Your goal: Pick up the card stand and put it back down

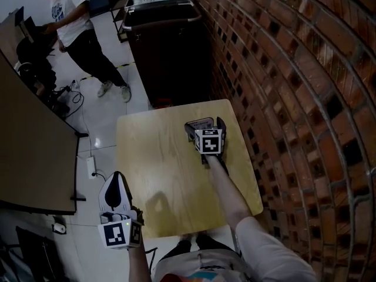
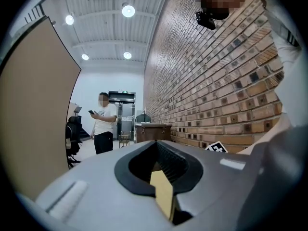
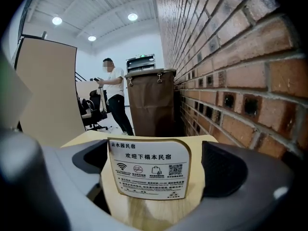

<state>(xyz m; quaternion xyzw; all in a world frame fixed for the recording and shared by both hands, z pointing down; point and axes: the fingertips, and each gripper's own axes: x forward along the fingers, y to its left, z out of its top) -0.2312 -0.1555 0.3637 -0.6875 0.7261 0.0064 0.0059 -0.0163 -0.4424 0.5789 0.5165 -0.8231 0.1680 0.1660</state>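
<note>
The card stand (image 1: 200,123) is a small upright sign with a white printed card, standing near the far edge of the light wooden table (image 1: 158,163). In the right gripper view the card stand (image 3: 149,170) faces the camera, upright on the table. My right gripper (image 1: 205,126) is open, one jaw on each side of the stand with a gap at both edges; the same right gripper (image 3: 155,163) holds nothing. My left gripper (image 1: 116,182) hovers at the table's near left corner, shut and empty. The left gripper (image 2: 155,143) points along the brick wall.
A brick wall (image 1: 294,98) runs close along the table's right side. A dark brown bin (image 1: 164,46) stands just beyond the far edge. A tan partition (image 1: 29,151) lies to the left. A person (image 1: 82,34) stands far left on the white floor, by cables (image 1: 70,96).
</note>
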